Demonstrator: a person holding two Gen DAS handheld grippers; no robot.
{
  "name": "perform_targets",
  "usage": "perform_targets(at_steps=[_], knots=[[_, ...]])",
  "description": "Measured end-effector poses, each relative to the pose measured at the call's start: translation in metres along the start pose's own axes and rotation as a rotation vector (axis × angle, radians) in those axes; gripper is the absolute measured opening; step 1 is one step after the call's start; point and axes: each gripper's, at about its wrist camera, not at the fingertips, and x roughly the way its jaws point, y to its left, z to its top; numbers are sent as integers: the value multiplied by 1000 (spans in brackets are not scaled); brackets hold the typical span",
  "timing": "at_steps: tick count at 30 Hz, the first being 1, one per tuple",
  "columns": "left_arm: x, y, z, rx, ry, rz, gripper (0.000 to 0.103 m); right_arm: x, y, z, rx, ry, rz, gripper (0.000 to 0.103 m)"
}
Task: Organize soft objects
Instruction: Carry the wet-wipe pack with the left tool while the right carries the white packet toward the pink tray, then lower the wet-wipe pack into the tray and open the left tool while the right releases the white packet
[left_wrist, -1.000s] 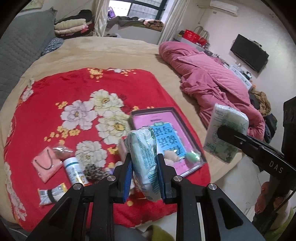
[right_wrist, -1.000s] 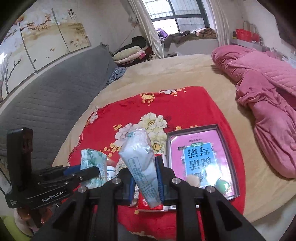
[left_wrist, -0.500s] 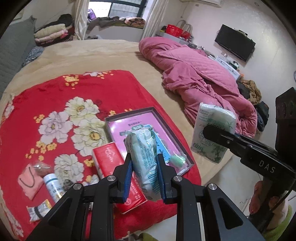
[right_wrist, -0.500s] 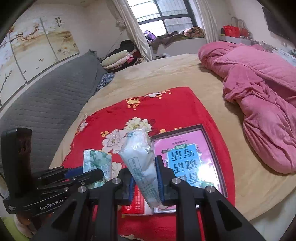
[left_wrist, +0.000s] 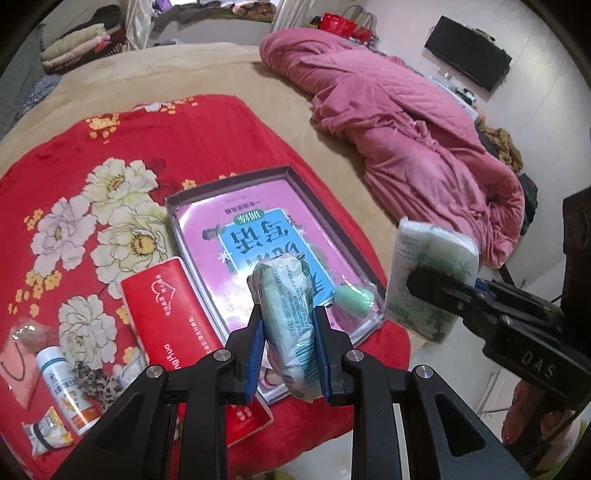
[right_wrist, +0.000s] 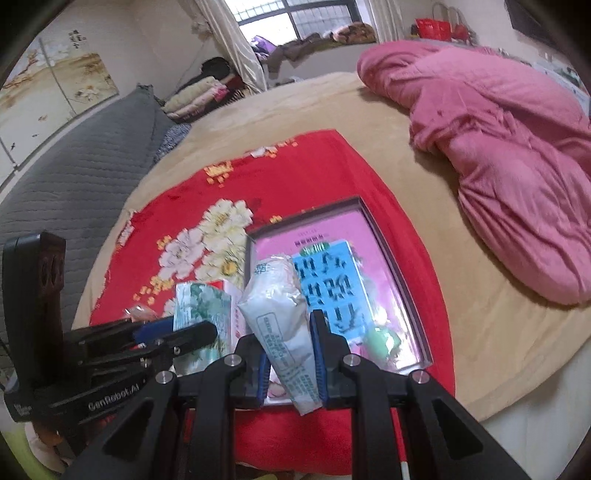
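My left gripper (left_wrist: 289, 325) is shut on a pale green tissue pack (left_wrist: 286, 295), held above the near end of the pink shallow box (left_wrist: 229, 218). My right gripper (right_wrist: 289, 343) is shut on a white tissue pack (right_wrist: 280, 295), held above the box's (right_wrist: 306, 221) near left corner. In the left wrist view the right gripper's pack (left_wrist: 430, 273) hangs to the right of the box, over the bed edge. In the right wrist view the left gripper's pack (right_wrist: 201, 314) is at the left. A small green soft ball (left_wrist: 352, 299) lies in the box.
A red tissue packet (left_wrist: 177, 317) lies left of the box on the red flowered blanket (left_wrist: 110, 147). A white bottle (left_wrist: 64, 387), a pink pouch (left_wrist: 18, 365) and small packets lie at the near left. A pink quilt (left_wrist: 402, 122) is heaped at the right. The bed edge is just below the box.
Both grippers have moved right and forward with their packs, from over the blanket's near left to over the box. The red packet has come into view.
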Motion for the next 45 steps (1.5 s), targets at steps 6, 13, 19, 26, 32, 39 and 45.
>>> perform_targets(at_steps=[6,13,19,26,32,39,45], knots=[[26,3,9,12,35,22,25,25,-14,-10,42,41,2,20],[48,13,18,7,69,33,25,54,-11,-17,23,101,-22,20],[69,24,25,-2,109,48,26,75,-11,-26,11,146,-43,20],[97,23,30,14,152,77,26,91,-13,-38,29,189,-18,20],[120,23,24,29,203,107,26,100,-17,-42,32,210,-42,20],[130,18,16,30,208,72,26,104,-28,-38,40,209,-88,20],[130,10,12,46,198,19,26,110,-38,-35,46,231,-124,20]])
